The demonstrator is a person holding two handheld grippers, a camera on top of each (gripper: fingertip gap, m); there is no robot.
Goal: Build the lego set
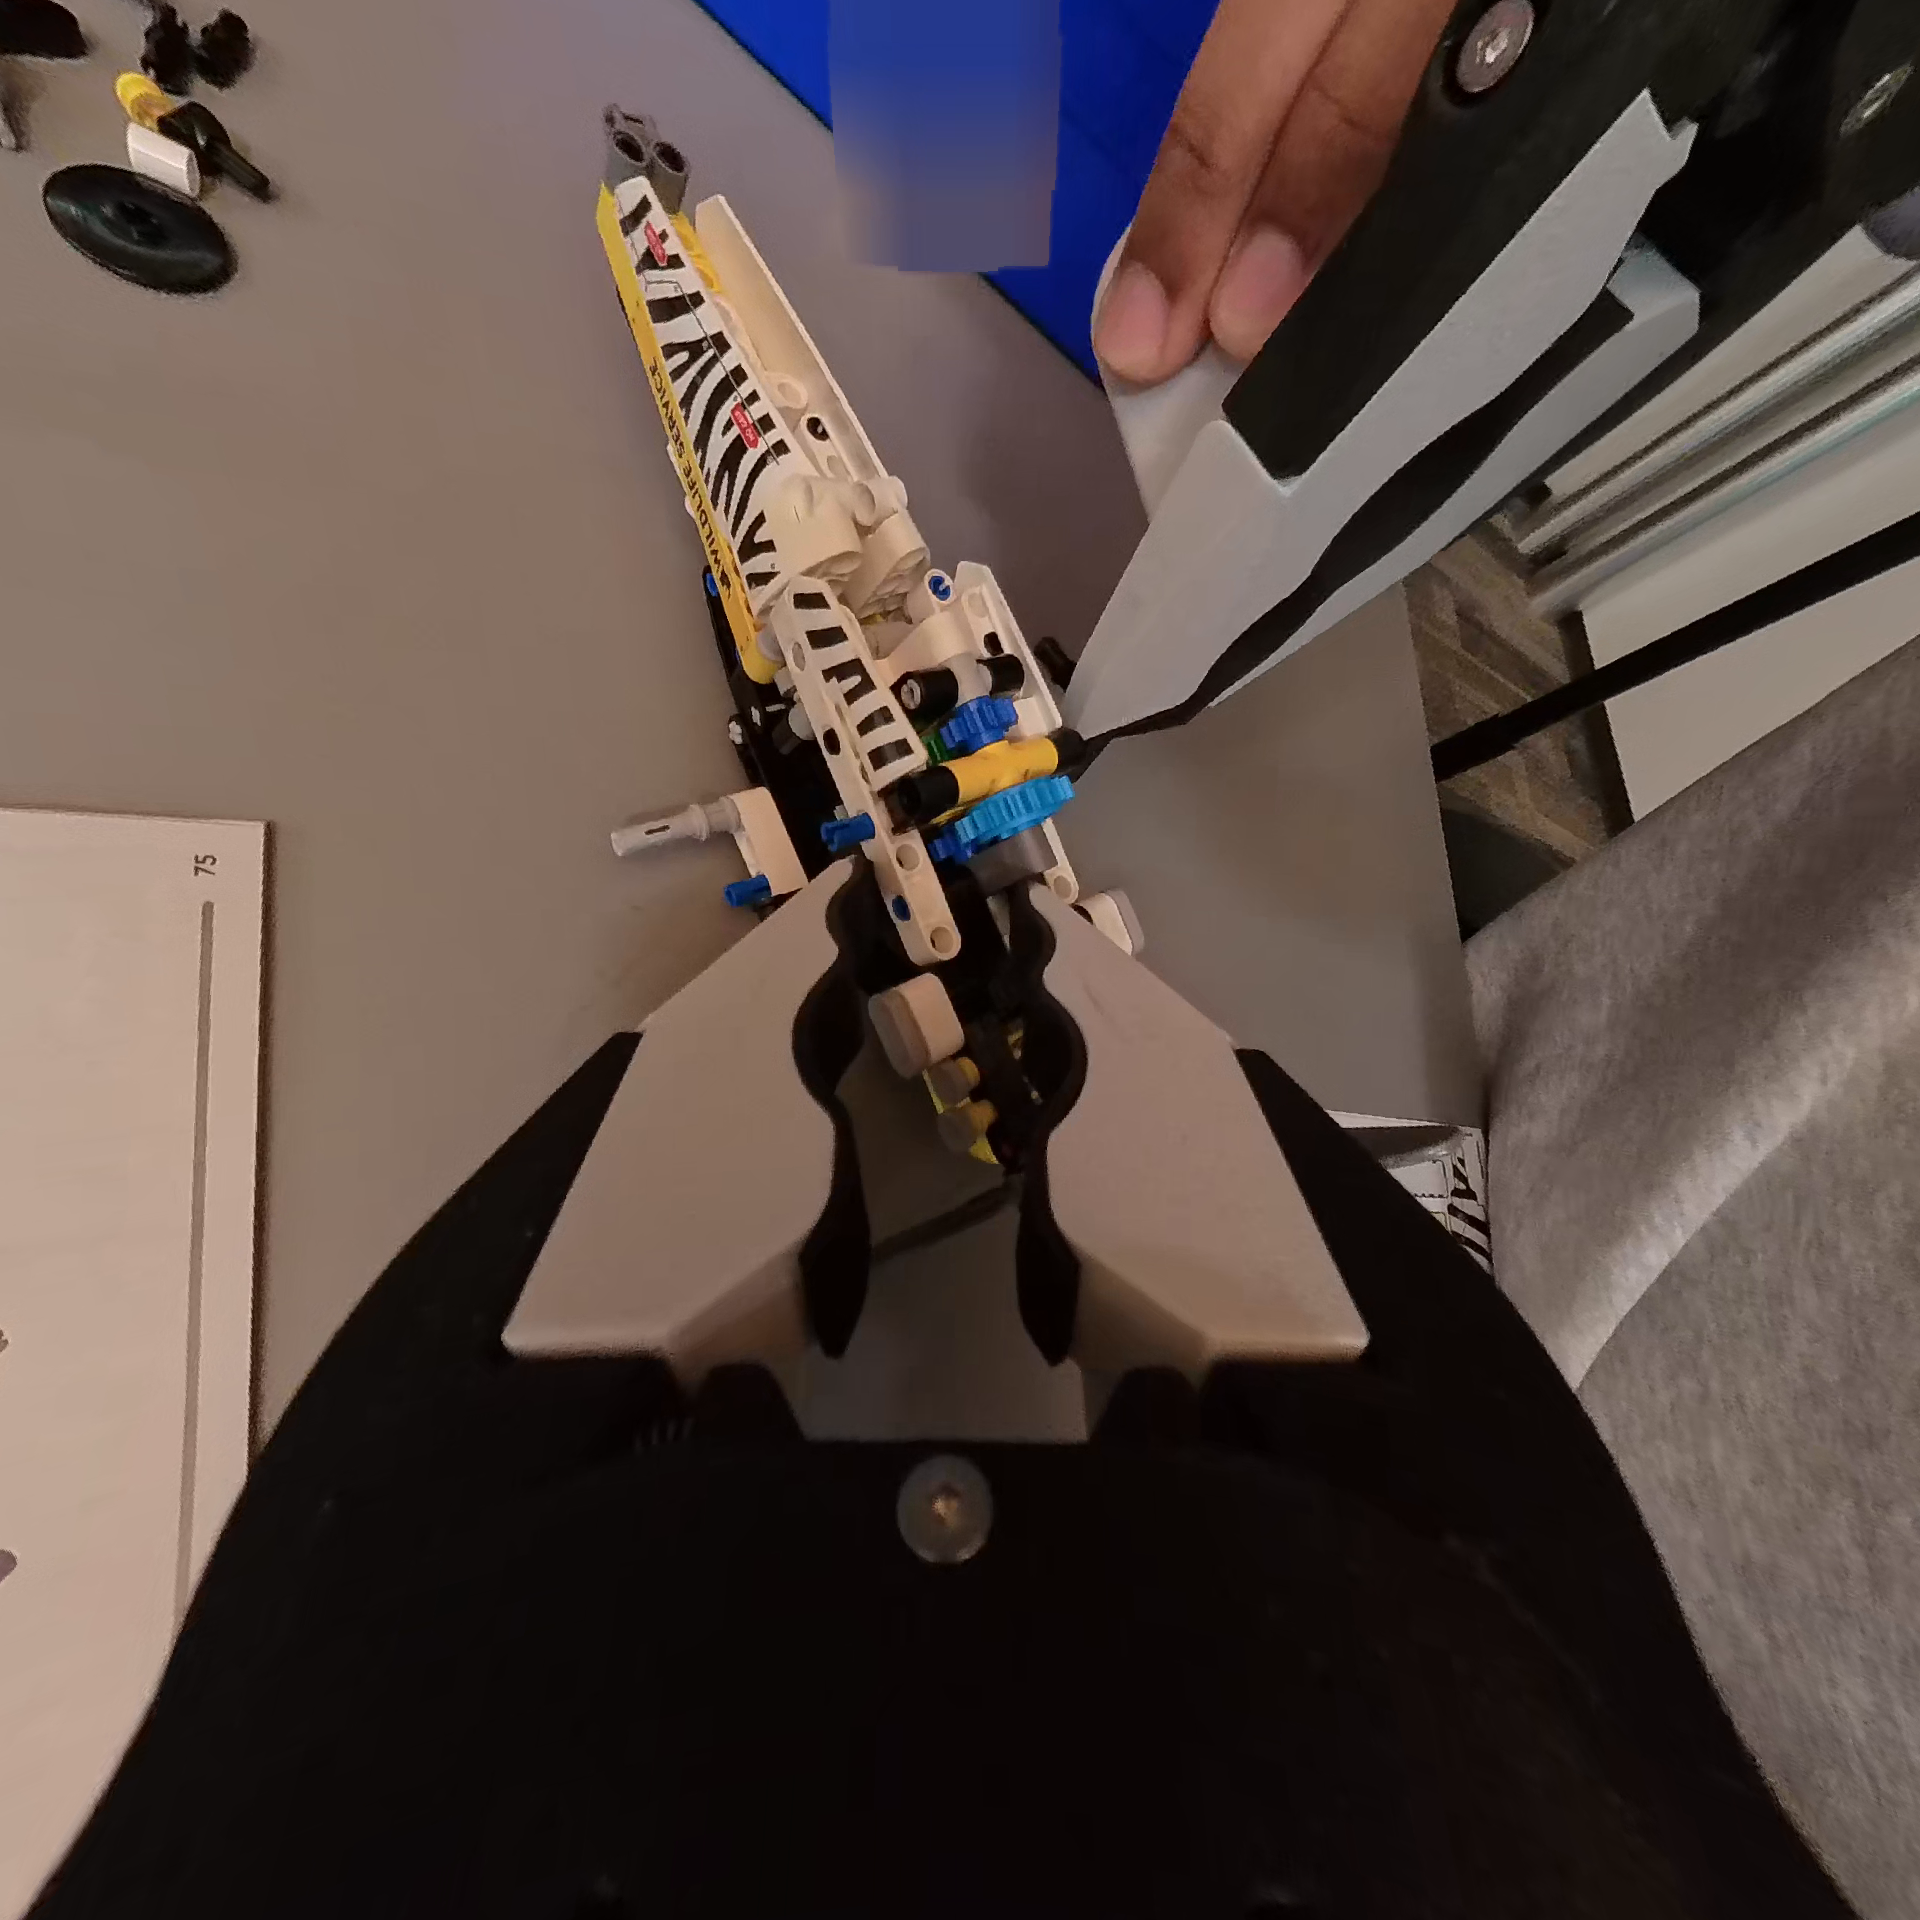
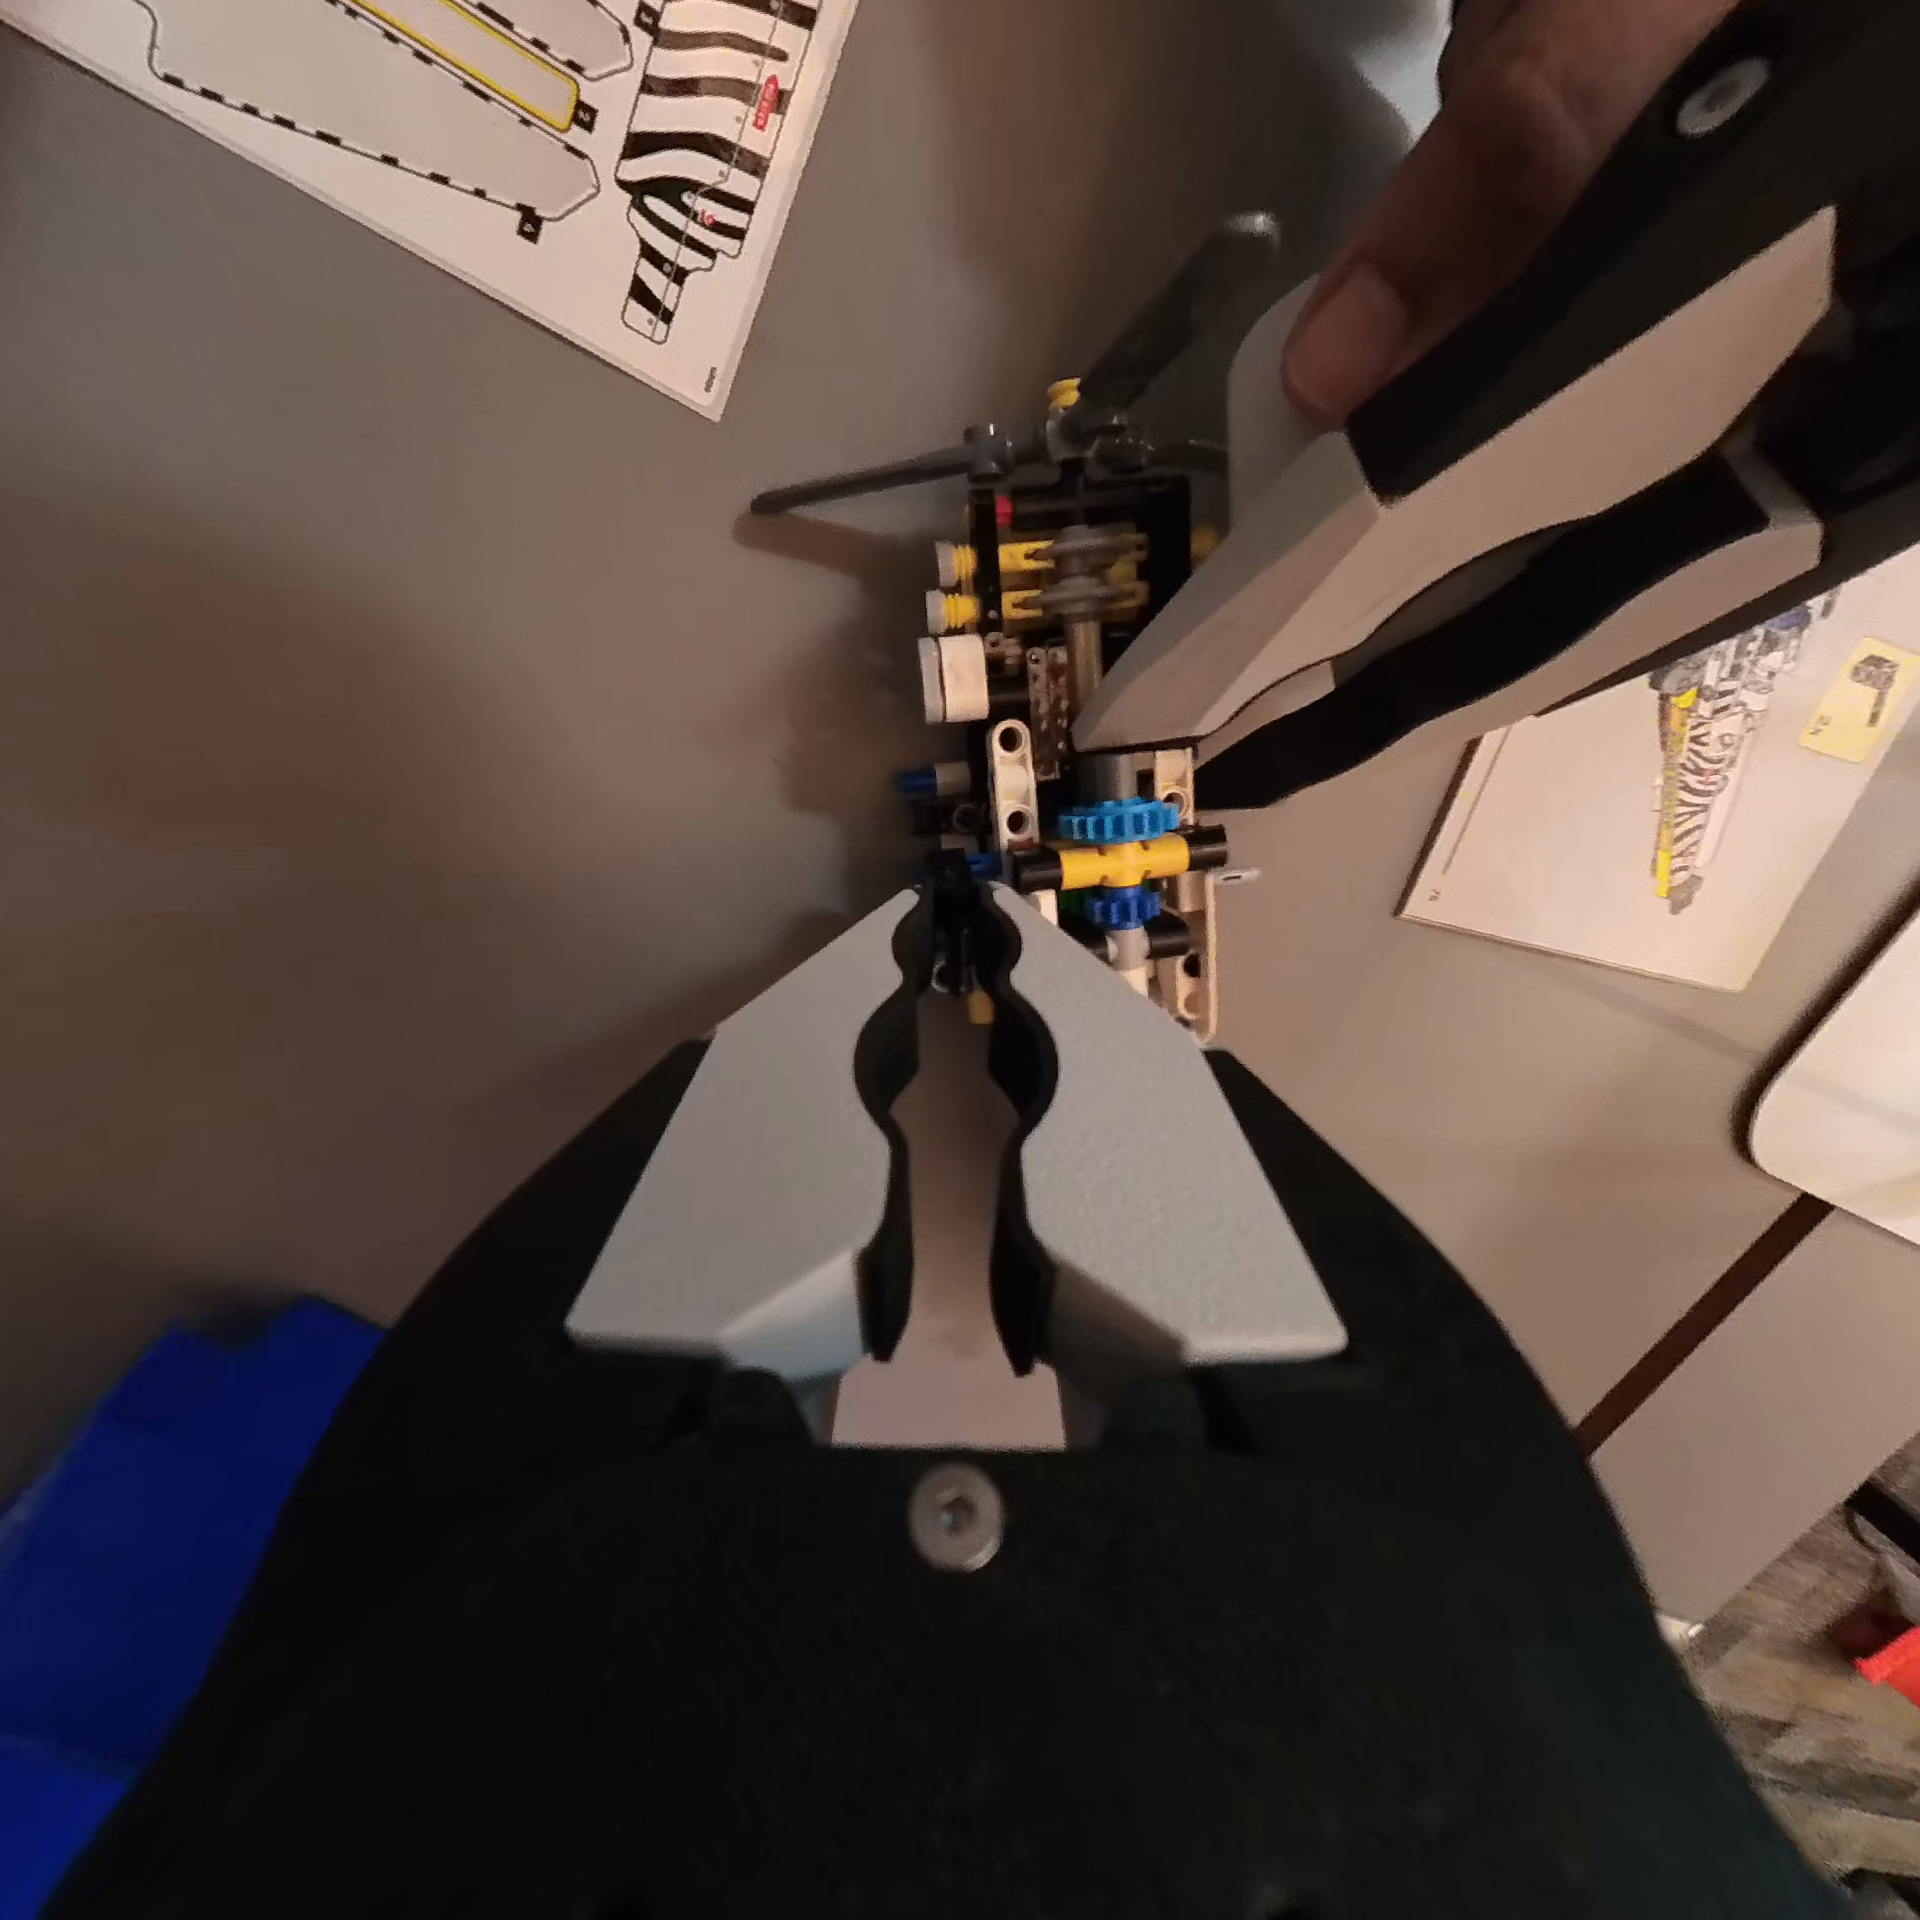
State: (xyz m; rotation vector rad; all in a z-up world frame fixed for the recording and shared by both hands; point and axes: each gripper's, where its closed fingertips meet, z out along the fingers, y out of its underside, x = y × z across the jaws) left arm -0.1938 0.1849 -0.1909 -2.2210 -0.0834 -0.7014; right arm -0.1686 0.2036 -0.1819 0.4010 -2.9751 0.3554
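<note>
Left wrist view showed the left tongs (image 1: 940,935) pinching the near end of the lego model (image 1: 831,582), a long white piece with black stripes and a yellow edge, held above the grey table (image 1: 364,520). From the right, the right tongs (image 1: 1081,717) were pressed together on a small black part at the model's gears. Right wrist view showed the right tongs (image 2: 961,914) gripping that black part (image 2: 954,925), beside the blue gear (image 2: 1117,826). Farther off lay an instruction booklet (image 1: 114,1091), loose pieces (image 1: 166,135), a sticker sheet (image 2: 468,135) and a blue bin (image 2: 156,1507).
</note>
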